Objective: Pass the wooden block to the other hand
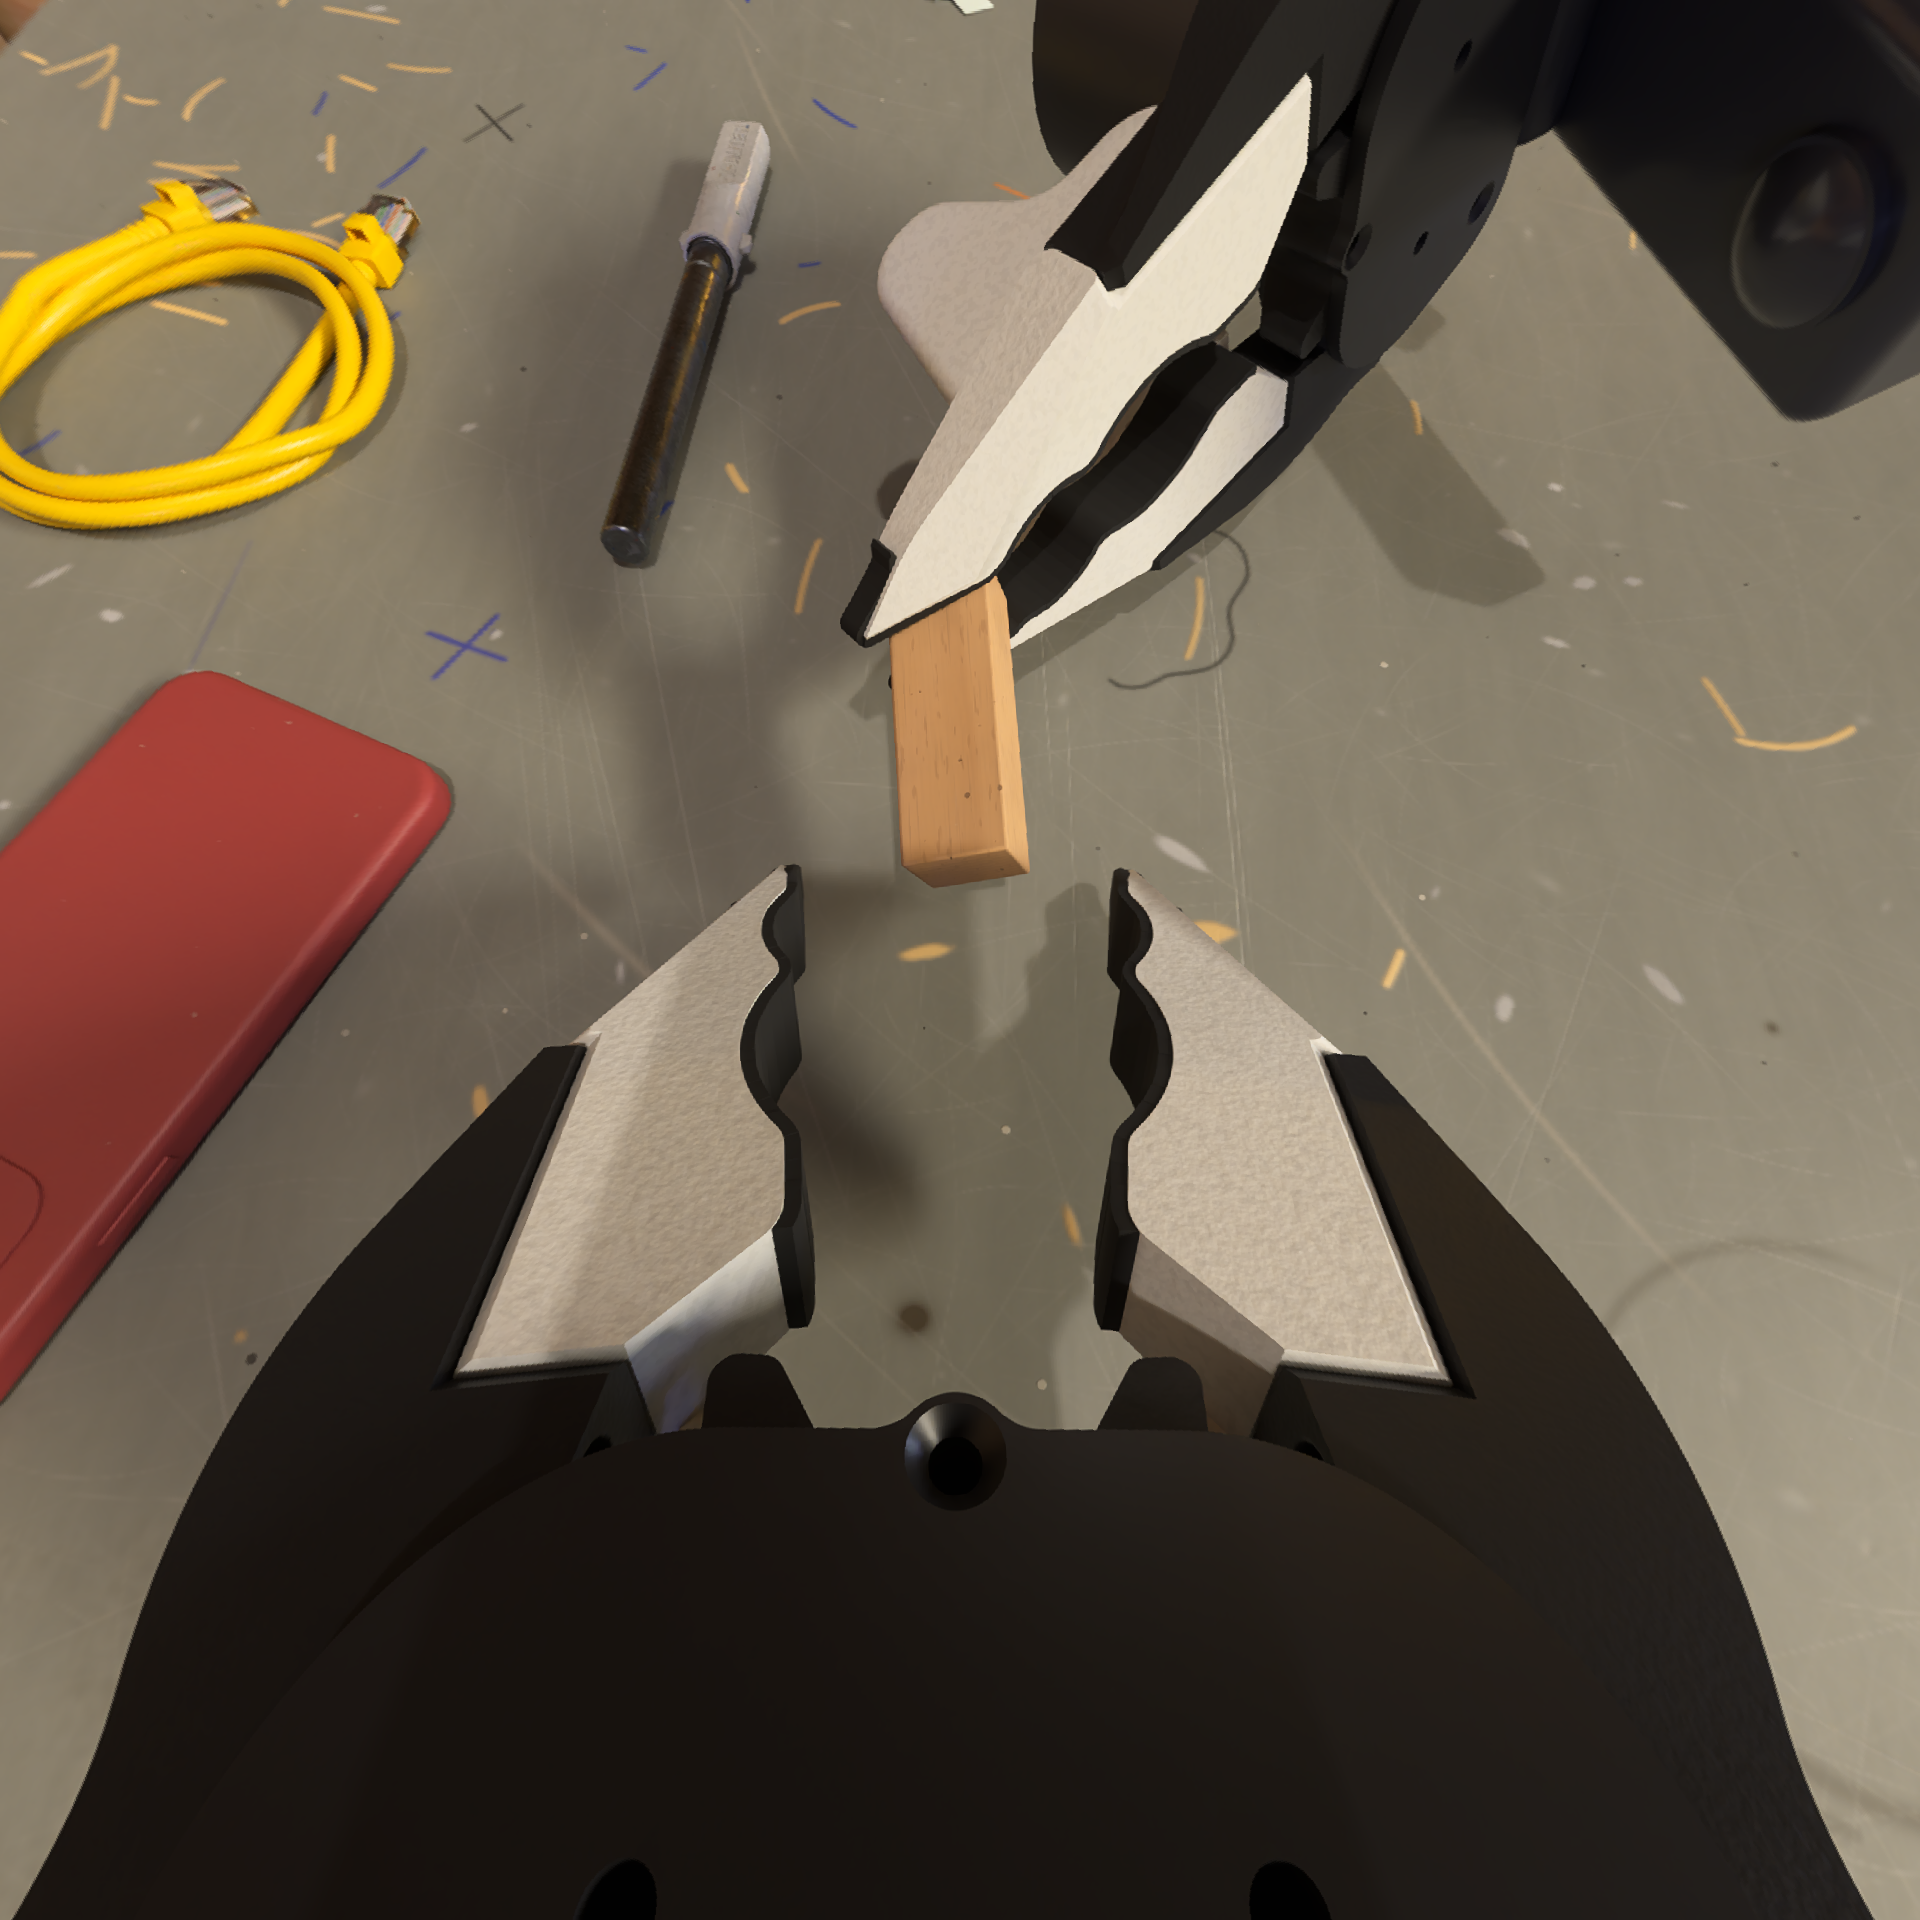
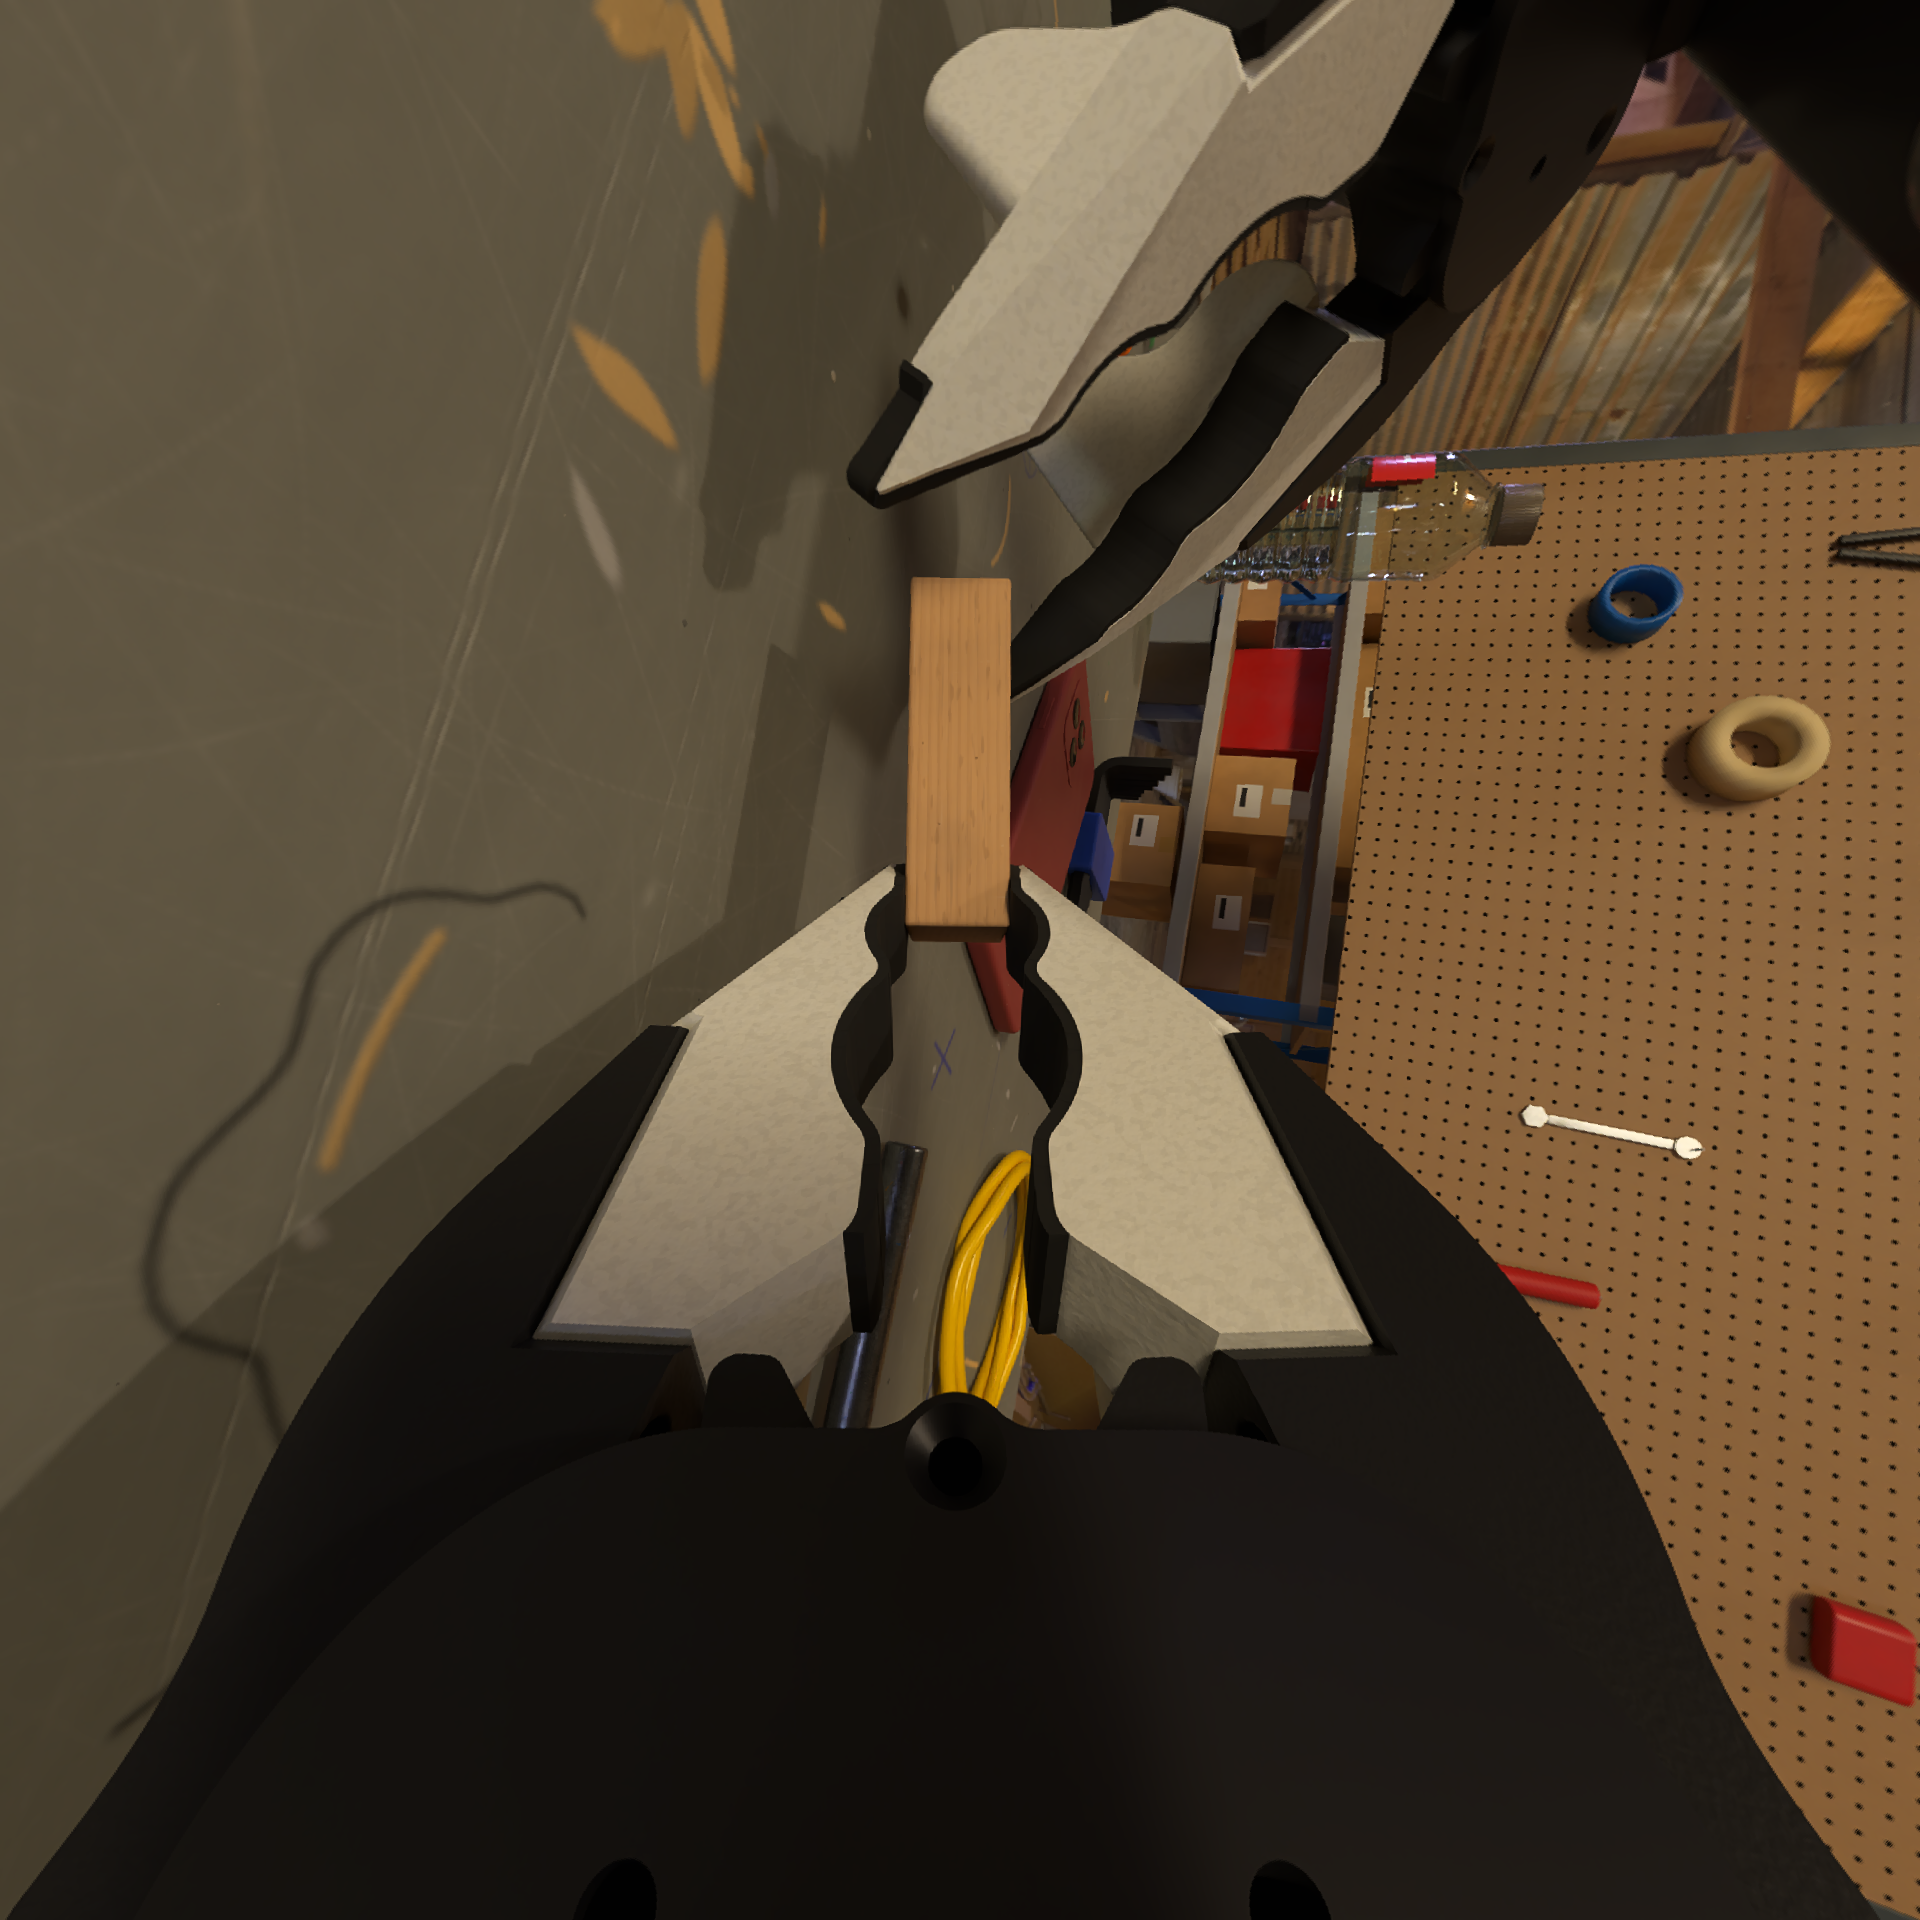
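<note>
The wooden block (image 1: 961, 738) is a short, light brown bar held in the air above the grey workbench (image 1: 1455, 831). My right gripper (image 1: 940, 623) comes in from the upper right and is shut on the block's far end. In the right wrist view, the right gripper (image 2: 956, 899) pinches the block (image 2: 958, 748) at its fingertips. My left gripper (image 1: 956, 883) is open and empty. The block's free end sits right at the mouth of its fingers, apart from both. The left gripper (image 2: 948, 577) also shows open at the top of the right wrist view.
On the bench to the left lie a coiled yellow cable (image 1: 197, 364), a black marker with a grey cap (image 1: 675, 353) and a flat red case (image 1: 177, 987). A pegboard (image 2: 1558, 935) with rings and tools, a plastic bottle (image 2: 1403, 520) and shelves of boxes (image 2: 1236, 831) stand beyond.
</note>
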